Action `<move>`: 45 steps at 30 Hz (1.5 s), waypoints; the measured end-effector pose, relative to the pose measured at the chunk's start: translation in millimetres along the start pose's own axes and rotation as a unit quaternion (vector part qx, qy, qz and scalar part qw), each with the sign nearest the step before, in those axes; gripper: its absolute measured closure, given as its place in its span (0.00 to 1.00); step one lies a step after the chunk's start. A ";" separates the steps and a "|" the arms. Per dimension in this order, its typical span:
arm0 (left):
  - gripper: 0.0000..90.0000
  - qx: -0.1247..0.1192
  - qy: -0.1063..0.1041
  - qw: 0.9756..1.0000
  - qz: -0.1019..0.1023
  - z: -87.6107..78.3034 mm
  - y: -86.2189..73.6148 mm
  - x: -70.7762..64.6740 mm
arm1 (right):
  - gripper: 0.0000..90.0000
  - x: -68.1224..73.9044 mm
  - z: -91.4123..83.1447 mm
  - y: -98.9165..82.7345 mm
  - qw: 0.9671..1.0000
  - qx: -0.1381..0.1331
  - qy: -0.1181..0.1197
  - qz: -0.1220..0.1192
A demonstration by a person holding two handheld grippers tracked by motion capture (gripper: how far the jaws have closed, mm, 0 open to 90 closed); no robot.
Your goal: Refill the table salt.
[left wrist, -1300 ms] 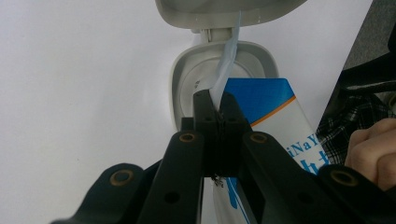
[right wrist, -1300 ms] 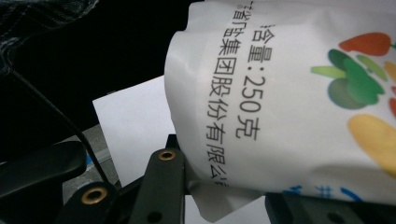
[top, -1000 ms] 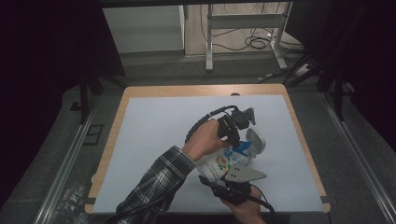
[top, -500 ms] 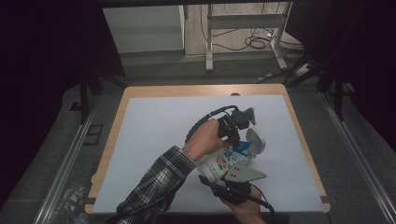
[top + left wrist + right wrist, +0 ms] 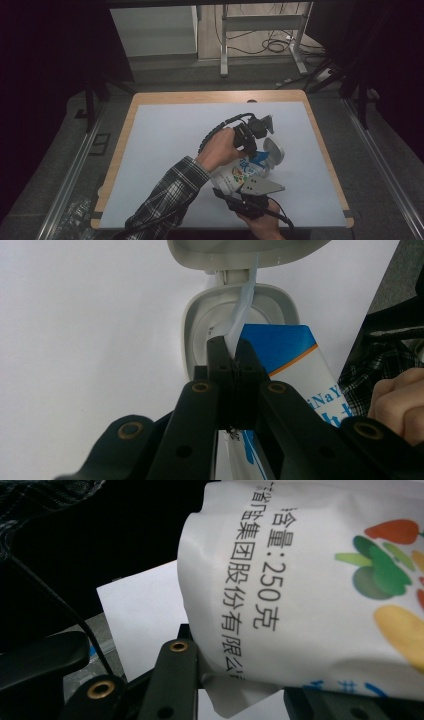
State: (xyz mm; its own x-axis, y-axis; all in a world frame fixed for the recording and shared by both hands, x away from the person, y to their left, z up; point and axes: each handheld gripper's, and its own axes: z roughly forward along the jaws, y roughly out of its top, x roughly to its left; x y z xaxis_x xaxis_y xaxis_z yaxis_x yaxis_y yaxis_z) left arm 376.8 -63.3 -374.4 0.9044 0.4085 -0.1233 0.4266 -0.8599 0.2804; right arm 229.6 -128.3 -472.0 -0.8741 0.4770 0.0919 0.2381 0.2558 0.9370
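White printed pouch [image 5: 239, 175] lying tilted beside open grey, perhaps plastic, container [image 5: 272, 150].

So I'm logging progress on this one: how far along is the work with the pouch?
Done: the pouch's grey flip lid stands open. In hand: the left tongs are shut on a thin pale strip at the pouch's grey spout, while the right tongs clamp the pouch's bottom. Left: the strip is still attached, so probably pulling it free.

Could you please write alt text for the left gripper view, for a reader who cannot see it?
The left claw is shut on a thin white strip at the top of a blue-and-white packet, in front of a grey flip-lid container lying open on the white table.
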 end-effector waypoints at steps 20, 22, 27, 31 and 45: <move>0.99 0.001 0.001 1.000 0.000 -0.2 0.5 -0.2 | 0.82 0.1 0.9 0.6 1.000 -0.002 -0.003 -0.002; 0.99 0.001 0.001 1.000 -0.001 -0.7 0.3 0.0 | 0.82 0.4 1.5 0.8 1.000 -0.002 -0.003 -0.002; 0.99 0.003 0.002 1.000 -0.001 -0.8 0.7 -0.4 | 0.82 0.5 1.2 1.0 1.000 -0.003 -0.003 -0.001; 0.99 0.003 0.001 1.000 -0.001 -0.7 0.9 -0.4 | 0.81 0.4 1.0 1.1 1.000 -0.004 -0.002 -0.002; 0.99 0.002 0.001 1.000 0.000 -0.2 1.2 0.1 | 0.81 0.0 0.9 1.4 1.000 -0.005 -0.003 -0.001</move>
State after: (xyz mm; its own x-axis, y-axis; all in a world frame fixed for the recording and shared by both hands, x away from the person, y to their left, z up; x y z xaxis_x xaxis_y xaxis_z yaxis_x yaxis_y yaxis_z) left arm 377.4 -64.2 -373.9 0.9042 0.4094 -0.1214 0.4270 -0.8611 0.2761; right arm 230.3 -127.2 -471.0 -0.8719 0.4819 0.0869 0.2309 0.2481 0.9408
